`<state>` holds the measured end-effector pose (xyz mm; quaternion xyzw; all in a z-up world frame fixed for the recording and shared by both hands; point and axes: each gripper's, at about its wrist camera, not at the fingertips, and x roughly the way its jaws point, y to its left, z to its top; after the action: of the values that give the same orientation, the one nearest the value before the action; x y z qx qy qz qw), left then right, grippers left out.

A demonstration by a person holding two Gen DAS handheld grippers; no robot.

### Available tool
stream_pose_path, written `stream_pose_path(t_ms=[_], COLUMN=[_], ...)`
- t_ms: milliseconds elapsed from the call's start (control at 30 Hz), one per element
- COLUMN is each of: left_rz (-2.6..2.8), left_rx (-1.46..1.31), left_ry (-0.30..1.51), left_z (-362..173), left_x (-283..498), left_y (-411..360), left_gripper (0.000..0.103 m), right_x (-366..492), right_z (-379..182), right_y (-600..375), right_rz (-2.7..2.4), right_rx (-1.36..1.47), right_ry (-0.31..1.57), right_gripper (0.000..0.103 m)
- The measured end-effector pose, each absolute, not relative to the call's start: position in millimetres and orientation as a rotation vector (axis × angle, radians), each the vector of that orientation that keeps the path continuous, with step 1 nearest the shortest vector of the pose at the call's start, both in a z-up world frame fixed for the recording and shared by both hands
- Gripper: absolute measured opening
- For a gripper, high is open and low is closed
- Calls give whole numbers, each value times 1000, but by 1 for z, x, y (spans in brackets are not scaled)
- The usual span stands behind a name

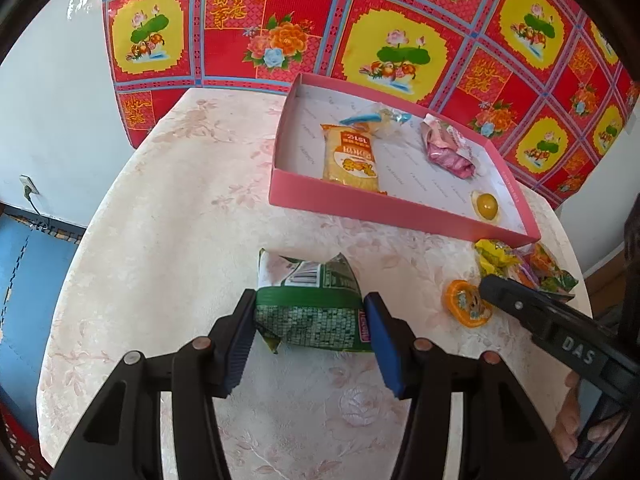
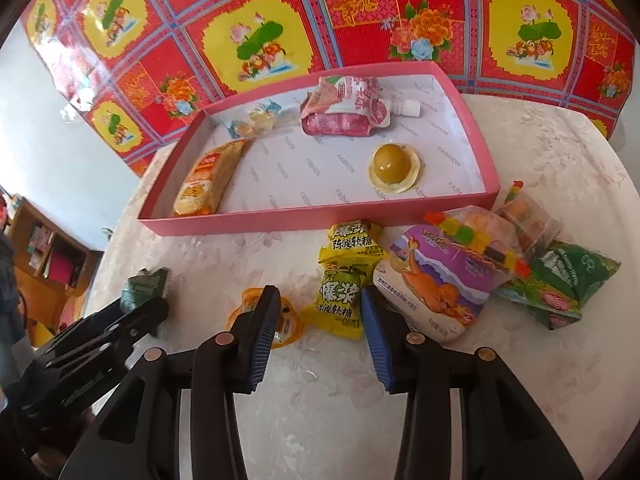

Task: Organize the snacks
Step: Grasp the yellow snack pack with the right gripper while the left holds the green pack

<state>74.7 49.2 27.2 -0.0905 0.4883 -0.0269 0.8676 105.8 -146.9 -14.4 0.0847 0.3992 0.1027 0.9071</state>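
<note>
My left gripper (image 1: 310,312) is shut on a green snack packet (image 1: 308,300) that rests on the table; it also shows in the right wrist view (image 2: 142,284). My right gripper (image 2: 318,306) is open, its fingers on either side of a yellow candy packet (image 2: 340,300), with an orange jelly cup (image 2: 260,316) beside its left finger. The pink box (image 1: 360,204) holds an orange-yellow noodle pack (image 1: 354,156), a pink pouch (image 2: 344,108), a yellow jelly cup (image 2: 394,166) and clear-wrapped candies (image 2: 256,120).
To the right of the yellow packet lie a purple pouch (image 2: 440,280), a gummy skewer pack (image 2: 480,240) and another green packet (image 2: 568,284). The round table (image 1: 160,220) has a pale floral cloth. A red patterned sheet (image 2: 320,20) hangs behind the box.
</note>
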Motion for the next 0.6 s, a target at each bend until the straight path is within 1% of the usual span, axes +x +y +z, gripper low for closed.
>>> stream_pose_path(t_ms=[133,600], left_rz=[-60,-63], left_rx=[-191,-198], left_ry=[1019,1004], left_z=[28,29], left_x=[75,71], left_y=[50,49], left_gripper=[56,56], right_x=[108,102], right_z=[-16,-18], right_y=[-144,-145], right_rz=[195,183], right_rx=[157,170], right_ry=[836,777], right_gripper=[44,45])
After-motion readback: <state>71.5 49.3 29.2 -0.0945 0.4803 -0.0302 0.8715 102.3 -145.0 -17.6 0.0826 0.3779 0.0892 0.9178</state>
